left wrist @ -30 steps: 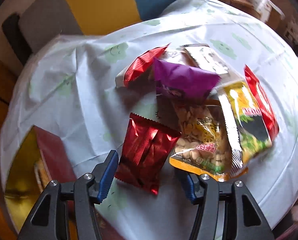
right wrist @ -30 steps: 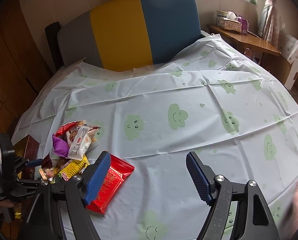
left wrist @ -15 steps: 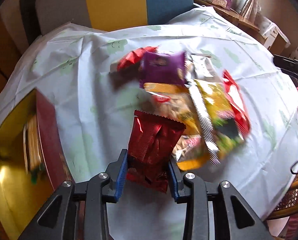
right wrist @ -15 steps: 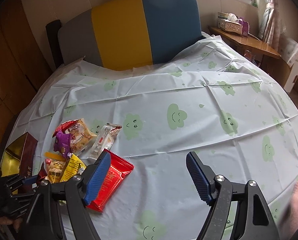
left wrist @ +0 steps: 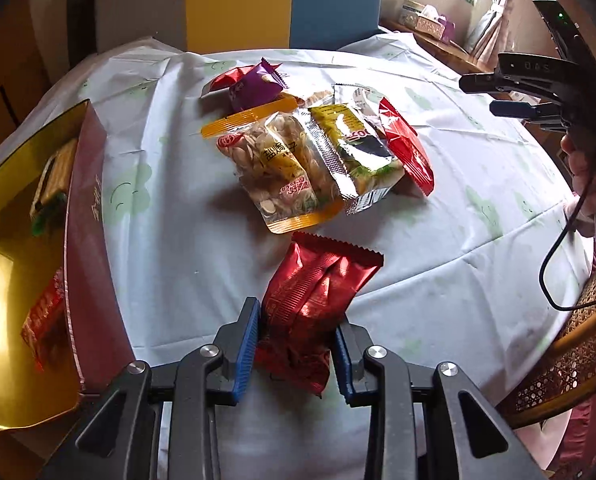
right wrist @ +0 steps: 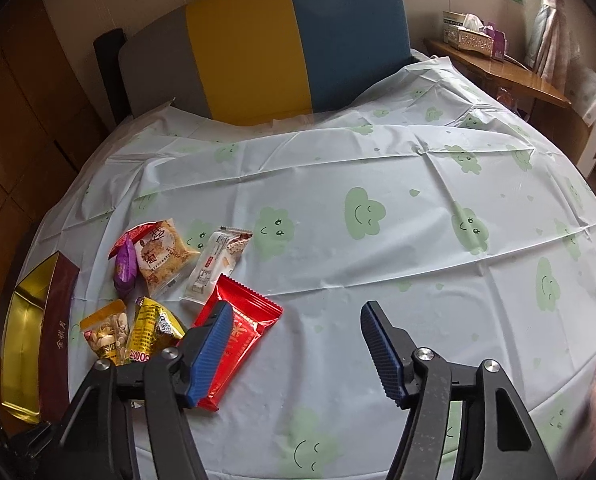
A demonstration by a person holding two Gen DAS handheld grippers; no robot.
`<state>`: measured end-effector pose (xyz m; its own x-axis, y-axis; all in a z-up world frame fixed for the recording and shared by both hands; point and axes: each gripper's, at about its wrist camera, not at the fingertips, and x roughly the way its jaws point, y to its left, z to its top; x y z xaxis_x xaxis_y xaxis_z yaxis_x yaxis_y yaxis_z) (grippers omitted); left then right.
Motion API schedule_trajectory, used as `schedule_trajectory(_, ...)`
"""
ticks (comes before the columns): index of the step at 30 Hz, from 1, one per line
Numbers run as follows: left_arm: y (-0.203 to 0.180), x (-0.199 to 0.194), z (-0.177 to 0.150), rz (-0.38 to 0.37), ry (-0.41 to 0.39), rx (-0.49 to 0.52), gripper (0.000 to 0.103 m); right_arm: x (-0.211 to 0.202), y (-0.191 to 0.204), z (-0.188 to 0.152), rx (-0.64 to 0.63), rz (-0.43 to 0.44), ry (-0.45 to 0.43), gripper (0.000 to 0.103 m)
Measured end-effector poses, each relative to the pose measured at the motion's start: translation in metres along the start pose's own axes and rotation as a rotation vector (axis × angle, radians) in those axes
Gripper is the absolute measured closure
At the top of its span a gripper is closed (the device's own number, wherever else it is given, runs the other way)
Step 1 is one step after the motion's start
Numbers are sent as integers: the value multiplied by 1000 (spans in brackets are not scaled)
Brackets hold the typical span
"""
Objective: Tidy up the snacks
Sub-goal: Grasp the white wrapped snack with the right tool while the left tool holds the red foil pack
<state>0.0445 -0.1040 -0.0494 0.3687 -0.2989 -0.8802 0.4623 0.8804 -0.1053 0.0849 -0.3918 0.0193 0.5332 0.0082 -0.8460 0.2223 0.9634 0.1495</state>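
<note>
Cloud-print tablecloth — snack pile at its centre, gold box at nine o'clock. Left gripper clamped on dark red packet after closing; right gripper spread, narrowing, nothing between — red packet beneath its left finger.

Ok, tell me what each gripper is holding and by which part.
The left gripper has just closed on the dark red foil packet, pinching its lower end by the side edges. The right gripper, jaws narrowing, holds nothing.
</note>
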Motion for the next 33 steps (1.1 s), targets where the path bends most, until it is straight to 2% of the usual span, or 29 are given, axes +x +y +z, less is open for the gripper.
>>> schedule_trajectory(2, 1, 0, 0, -7, -11, -3, 69, 2, 6, -1, -19, 19, 3, 41)
schedule_trajectory(6, 4, 4, -2, -34, -25, -5, 69, 14, 23, 0, -54, 54, 45, 54)
schedule_trajectory(14, 9, 4, -5, -66, -42, -34, 69, 63, 68, 22, -107, 76, 134, 54)
schedule_trajectory(18, 12, 2, -7, -82, -50, -53, 69, 103, 85, 31, -138, 9, 191, 49)
schedule_trajectory(22, 14, 2, -8, -96, -55, -67, 69, 136, 91, 30, -161, -56, 249, 49)
schedule_trajectory(24, 14, 2, -8, -100, -59, -69, 69, 135, 92, 33, -181, -62, 219, 60)
schedule_trajectory(26, 12, 2, -9, -97, -63, -65, 69, 133, 88, 37, -163, -52, 218, 64)
schedule_trajectory(33, 10, 0, -11, -90, -72, -61, 69, 93, 60, 58, -98, -22, 130, 68)
